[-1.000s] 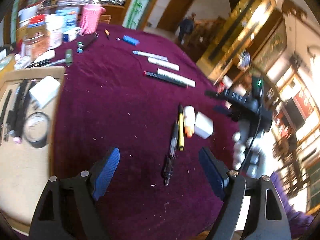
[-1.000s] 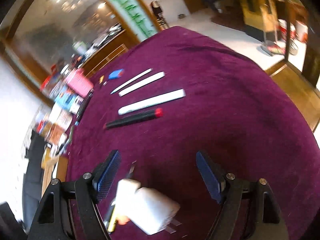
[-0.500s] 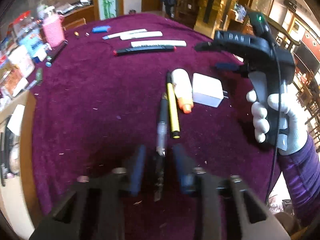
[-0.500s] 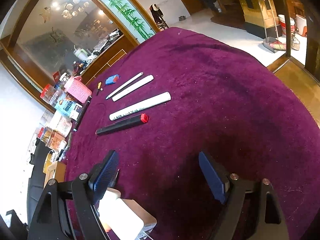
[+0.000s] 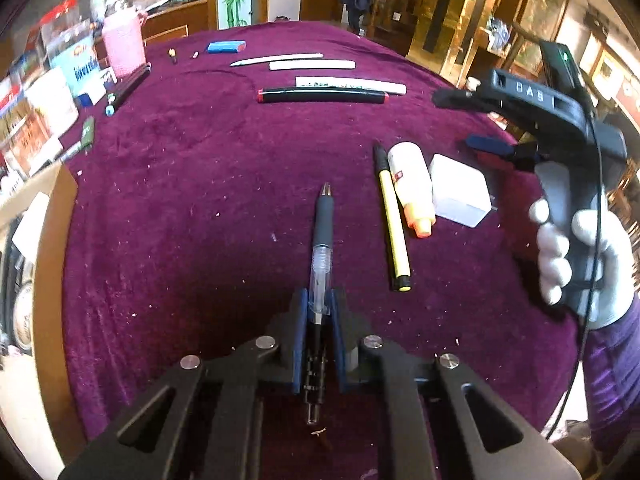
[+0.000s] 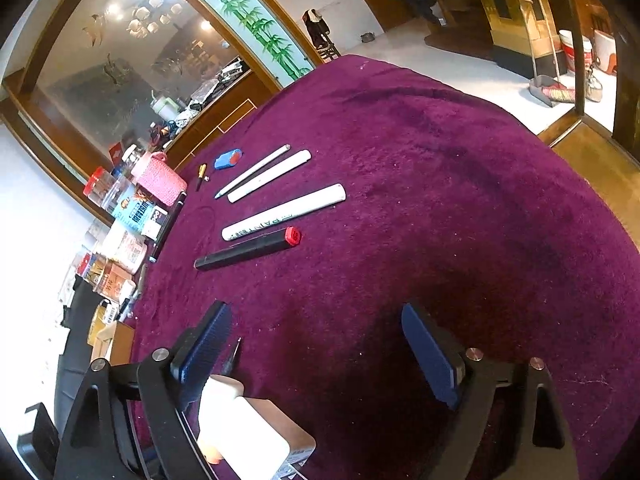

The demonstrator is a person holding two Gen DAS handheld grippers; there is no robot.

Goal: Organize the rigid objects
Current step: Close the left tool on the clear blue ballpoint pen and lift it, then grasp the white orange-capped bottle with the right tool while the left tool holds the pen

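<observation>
The left gripper was clamped on the clear barrel of the gel pen at lower centre of the left wrist view, pen tip toward frame top, above the purple tablecloth. The right gripper was opening wide, nothing between its pads; the white charger lay at lower left.

- Table had a fuzzy maroon cloth, lint everywhere
- Yellow pen, orange-capped white bottle and white charger sat side by side
- Red-capped black marker and white markers lined up further back
</observation>
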